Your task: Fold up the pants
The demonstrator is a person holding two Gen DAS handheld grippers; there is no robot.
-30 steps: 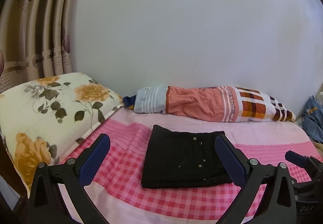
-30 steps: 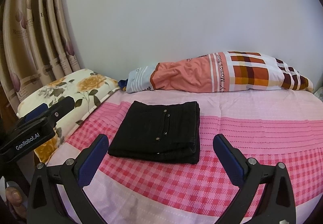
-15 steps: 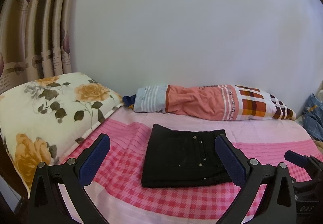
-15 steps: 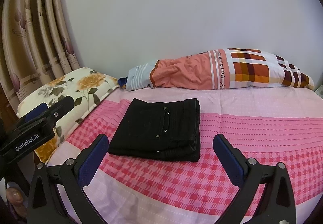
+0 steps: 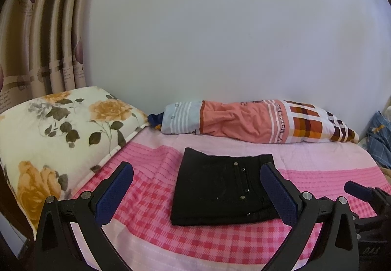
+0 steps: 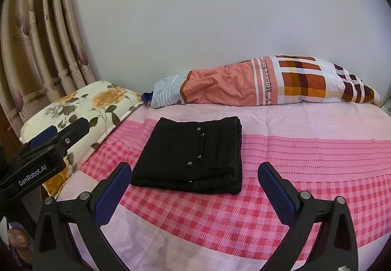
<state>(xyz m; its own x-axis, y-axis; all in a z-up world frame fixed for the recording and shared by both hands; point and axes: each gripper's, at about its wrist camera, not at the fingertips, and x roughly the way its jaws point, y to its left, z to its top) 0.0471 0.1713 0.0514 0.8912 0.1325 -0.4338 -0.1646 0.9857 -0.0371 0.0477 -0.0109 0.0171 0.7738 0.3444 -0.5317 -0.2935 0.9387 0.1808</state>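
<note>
The black pants (image 5: 220, 188) lie folded into a flat rectangle on the pink checked bedsheet (image 5: 151, 219); they also show in the right wrist view (image 6: 193, 156). My left gripper (image 5: 196, 192) is open and empty, held above the bed's near edge, short of the pants. My right gripper (image 6: 195, 192) is open and empty, also near the front edge. The left gripper shows at the left of the right wrist view (image 6: 46, 146). The right gripper shows at the right edge of the left wrist view (image 5: 366, 195).
A floral pillow (image 5: 58, 134) lies at the left of the bed. A striped and checked bolster (image 5: 256, 122) lies along the white wall. Curtains (image 6: 36, 51) hang at the left. A blue checked cloth (image 5: 378, 141) sits at the far right.
Both grippers have pulled back and tilted slightly, so the pants sit a little lower in both views. The pants have not moved.
</note>
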